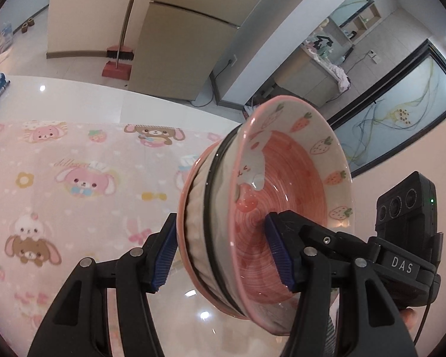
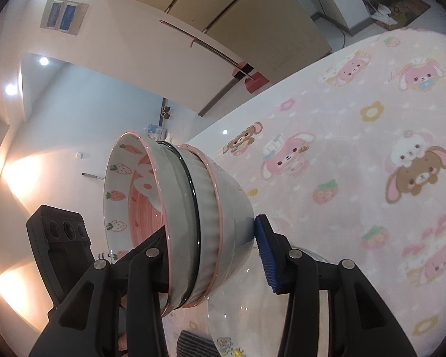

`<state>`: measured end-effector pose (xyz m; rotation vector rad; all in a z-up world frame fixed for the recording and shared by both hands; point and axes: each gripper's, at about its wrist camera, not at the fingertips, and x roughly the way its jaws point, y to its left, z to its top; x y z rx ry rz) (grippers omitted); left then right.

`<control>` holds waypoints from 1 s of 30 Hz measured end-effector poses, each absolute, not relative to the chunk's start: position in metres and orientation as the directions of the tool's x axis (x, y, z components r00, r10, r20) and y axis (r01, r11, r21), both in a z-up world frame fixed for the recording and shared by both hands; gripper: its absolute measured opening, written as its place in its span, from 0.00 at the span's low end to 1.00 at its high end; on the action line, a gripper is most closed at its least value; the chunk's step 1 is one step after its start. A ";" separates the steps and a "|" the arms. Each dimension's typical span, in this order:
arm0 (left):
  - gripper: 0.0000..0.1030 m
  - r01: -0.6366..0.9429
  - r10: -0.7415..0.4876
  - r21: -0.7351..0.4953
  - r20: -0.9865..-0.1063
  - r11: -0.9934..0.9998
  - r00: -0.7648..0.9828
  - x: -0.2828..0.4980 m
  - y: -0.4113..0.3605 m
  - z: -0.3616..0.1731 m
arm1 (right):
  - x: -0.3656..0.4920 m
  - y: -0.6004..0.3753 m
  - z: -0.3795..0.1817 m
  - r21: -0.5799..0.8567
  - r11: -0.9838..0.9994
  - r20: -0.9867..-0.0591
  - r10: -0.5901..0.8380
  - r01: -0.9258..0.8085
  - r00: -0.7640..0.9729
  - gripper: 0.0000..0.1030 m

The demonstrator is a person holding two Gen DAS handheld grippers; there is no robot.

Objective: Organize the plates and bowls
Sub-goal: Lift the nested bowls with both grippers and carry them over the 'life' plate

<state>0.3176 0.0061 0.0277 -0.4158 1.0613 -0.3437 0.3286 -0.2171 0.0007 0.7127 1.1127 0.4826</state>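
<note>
A stack of bowls (image 1: 261, 208) is held up in the air, tipped on its side, above a table (image 1: 104, 101) covered with a pink cloth (image 1: 74, 178) with bunnies and bears on it. The stack is pinched by the left gripper (image 1: 223, 255): one blue pad (image 1: 278, 253) is pressed inside the top bowl, and the other is pressed on the outside. The same stack is pinched by the right gripper (image 2: 214, 255) too, with one finger inside the rim and a blue pad (image 2: 266, 255) on the outer wall. The top bowl is pink inside, with strawberries and carrots painted around it. A broom (image 1: 119, 53) and a fridge (image 1: 178, 44) are seen far behind the table.
</note>
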 end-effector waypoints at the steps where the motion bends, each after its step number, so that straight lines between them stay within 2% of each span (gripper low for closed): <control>1: 0.55 0.073 -0.463 -0.486 -0.761 0.871 0.455 0.312 0.006 0.031 | 0.323 -0.217 0.005 0.723 0.691 -0.634 0.672 -0.016 0.382 0.45; 12: 0.62 0.059 -0.454 -0.482 -0.768 0.874 0.451 0.257 0.001 0.037 | 0.268 -0.229 0.024 0.750 0.660 -0.593 0.704 -0.051 0.392 0.43; 14: 0.61 0.040 -0.434 -0.466 -0.786 0.884 0.439 0.249 0.000 0.029 | 0.256 -0.228 0.023 0.726 0.685 -0.611 0.681 -0.058 0.403 0.40; 18: 0.57 -0.025 -0.370 -0.414 -0.837 0.910 0.404 0.241 -0.002 0.007 | 0.244 -0.216 -0.005 0.682 0.731 -0.672 0.640 -0.024 0.372 0.41; 23: 0.56 -0.045 -0.346 -0.397 -0.845 0.917 0.408 0.235 0.007 -0.004 | 0.245 -0.219 -0.039 0.742 0.669 -0.646 0.695 0.043 0.317 0.40; 30: 0.55 -0.024 -0.359 -0.404 -0.838 0.915 0.412 0.229 0.012 0.001 | 0.242 -0.214 -0.023 0.719 0.695 -0.652 0.681 -0.012 0.334 0.40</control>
